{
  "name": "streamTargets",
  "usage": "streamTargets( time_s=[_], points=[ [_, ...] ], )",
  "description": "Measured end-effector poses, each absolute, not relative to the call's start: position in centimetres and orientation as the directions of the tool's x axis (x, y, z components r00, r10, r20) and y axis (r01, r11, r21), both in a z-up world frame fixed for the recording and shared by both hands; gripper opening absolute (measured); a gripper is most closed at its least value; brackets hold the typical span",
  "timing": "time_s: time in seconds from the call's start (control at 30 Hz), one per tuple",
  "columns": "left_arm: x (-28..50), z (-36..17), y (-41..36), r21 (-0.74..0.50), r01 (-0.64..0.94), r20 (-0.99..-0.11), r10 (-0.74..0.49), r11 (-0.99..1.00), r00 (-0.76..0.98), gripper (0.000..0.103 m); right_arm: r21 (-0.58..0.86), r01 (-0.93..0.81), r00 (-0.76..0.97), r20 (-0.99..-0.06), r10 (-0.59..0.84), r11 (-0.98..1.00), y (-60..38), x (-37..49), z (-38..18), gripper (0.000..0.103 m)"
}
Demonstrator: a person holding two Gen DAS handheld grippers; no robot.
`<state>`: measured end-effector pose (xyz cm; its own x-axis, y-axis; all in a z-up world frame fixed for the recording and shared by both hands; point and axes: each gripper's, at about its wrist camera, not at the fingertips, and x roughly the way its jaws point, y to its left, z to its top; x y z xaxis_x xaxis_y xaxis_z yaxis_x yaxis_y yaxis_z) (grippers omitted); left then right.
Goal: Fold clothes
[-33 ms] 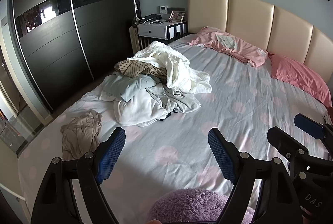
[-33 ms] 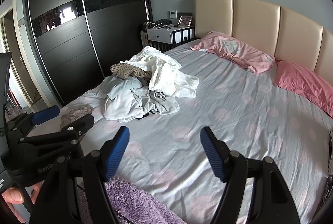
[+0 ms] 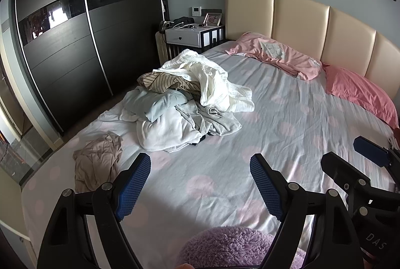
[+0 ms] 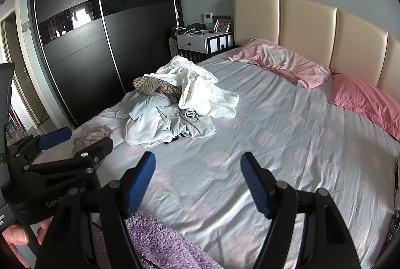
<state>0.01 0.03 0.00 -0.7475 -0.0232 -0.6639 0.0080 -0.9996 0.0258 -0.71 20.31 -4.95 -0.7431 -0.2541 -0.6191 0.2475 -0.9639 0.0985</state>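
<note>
- The pile of clothes [image 3: 190,104] lies unfolded on the bed [image 3: 287,134], at about 11 o'clock from both grippers in their own views; white, pale blue, grey and striped pieces are tangled together.
- A single beige garment [image 3: 98,161] lies crumpled apart from the pile, at about 9 o'clock in the left wrist view, near the bed's left edge.
- The left gripper [image 3: 200,184] hangs over bare sheet with its jaws spread wide and nothing between them.
- The right gripper [image 4: 197,184] is likewise wide and empty, just beside the left one.
- Judged from this, the folding has not begun: the step in hand is the reach for a first garment.
- The next move calls for carrying a gripper forward to the pile or the beige piece, pinching one edge only, and dragging it onto the clear sheet at 12 o'clock to spread it flat.
- A fluffy purple cushion [image 3: 232,246] sits at 6 o'clock, close under the grippers, and may crowd the folding space.
- Two pink pillows [image 3: 280,56] lie at 1 to 2 o'clock by the headboard [image 3: 300,19]; a nightstand [image 3: 192,35] and dark wardrobe [image 3: 62,44] stand beyond, well clear.
</note>
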Motion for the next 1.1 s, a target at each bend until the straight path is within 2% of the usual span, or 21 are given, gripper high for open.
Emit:
streamTargets(
  time_s=[1.1],
  points=[
    [0.22,-0.10,0.33,0.024,0.014,-0.671,-0.026,-1.000,-0.741,0.083,0.116,0.258,-0.732,-0.625,-0.273,-0.959,20.48,-0.74,-5.05,0.070]
  ],
)
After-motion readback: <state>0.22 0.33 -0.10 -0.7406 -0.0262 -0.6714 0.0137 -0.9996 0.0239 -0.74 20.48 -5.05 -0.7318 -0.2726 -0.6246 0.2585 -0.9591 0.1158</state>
